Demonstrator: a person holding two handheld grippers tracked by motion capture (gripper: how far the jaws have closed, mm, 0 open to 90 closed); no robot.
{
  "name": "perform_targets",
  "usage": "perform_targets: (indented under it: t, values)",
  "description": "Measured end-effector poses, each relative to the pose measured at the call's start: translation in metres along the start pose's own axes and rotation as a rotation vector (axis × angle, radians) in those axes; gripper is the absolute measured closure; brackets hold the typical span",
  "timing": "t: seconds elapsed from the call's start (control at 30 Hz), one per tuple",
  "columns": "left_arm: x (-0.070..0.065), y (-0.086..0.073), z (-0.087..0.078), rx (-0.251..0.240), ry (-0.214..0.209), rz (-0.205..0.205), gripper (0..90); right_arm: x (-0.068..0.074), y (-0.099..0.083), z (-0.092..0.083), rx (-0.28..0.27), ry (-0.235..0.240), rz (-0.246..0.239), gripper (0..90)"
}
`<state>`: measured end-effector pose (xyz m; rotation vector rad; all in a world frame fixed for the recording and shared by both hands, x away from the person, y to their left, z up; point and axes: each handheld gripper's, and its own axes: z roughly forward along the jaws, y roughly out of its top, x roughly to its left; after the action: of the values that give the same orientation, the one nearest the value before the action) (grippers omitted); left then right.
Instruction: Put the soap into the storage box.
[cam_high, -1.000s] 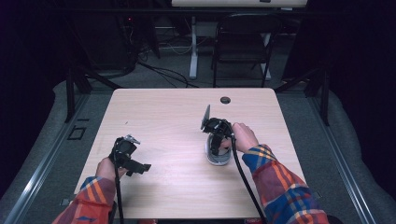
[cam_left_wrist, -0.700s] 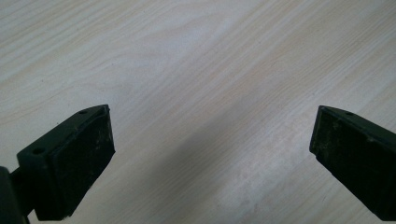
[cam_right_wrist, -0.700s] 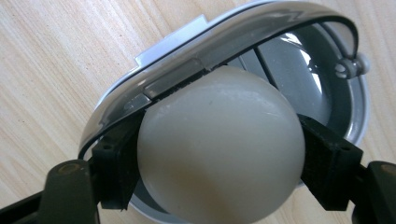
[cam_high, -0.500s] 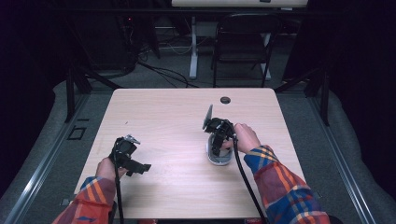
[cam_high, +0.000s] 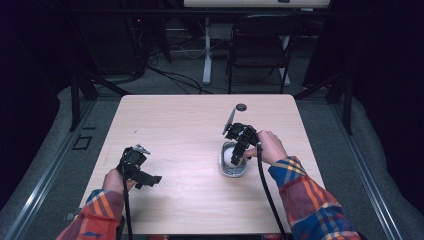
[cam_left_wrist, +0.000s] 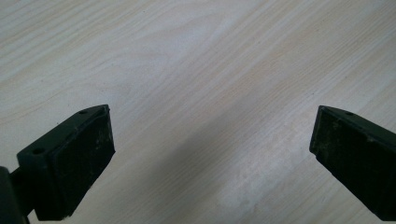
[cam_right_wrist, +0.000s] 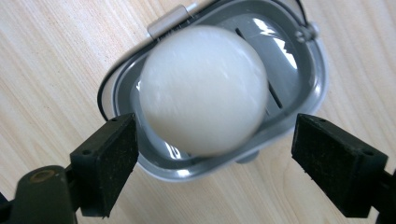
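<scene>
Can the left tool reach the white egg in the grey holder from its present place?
Probably yes. The left tool is open, holding nothing, and bare table lies between it and the egg. But the right tool, its jaws just opened, hovers directly above the egg.

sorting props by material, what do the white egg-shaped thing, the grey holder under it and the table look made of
White egg: smooth, faintly glossy, like a peeled boiled egg or plastic; I cannot tell which. Grey holder: moulded plastic by its matt rim, with a shiny, mirror-like inner cup and a thin wire at its edge. Table: pale wood-grain laminate, matt.
</scene>
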<state>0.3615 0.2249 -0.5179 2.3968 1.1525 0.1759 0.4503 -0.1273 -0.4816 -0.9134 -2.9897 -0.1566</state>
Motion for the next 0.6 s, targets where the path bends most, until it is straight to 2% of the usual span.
perform_targets:
  t: [0.27, 0.6]
  values:
    - [0.000, 0.000, 0.000, 0.001, 0.002, 0.002, 0.0, -0.003, -0.018, -0.011, -0.037, -0.018, 0.025, 7.3]
    - [-0.001, 0.000, 0.000, -0.001, 0.003, 0.001, 0.0, -0.009, -0.049, -0.019, -0.059, -0.041, 0.063, 4.2]
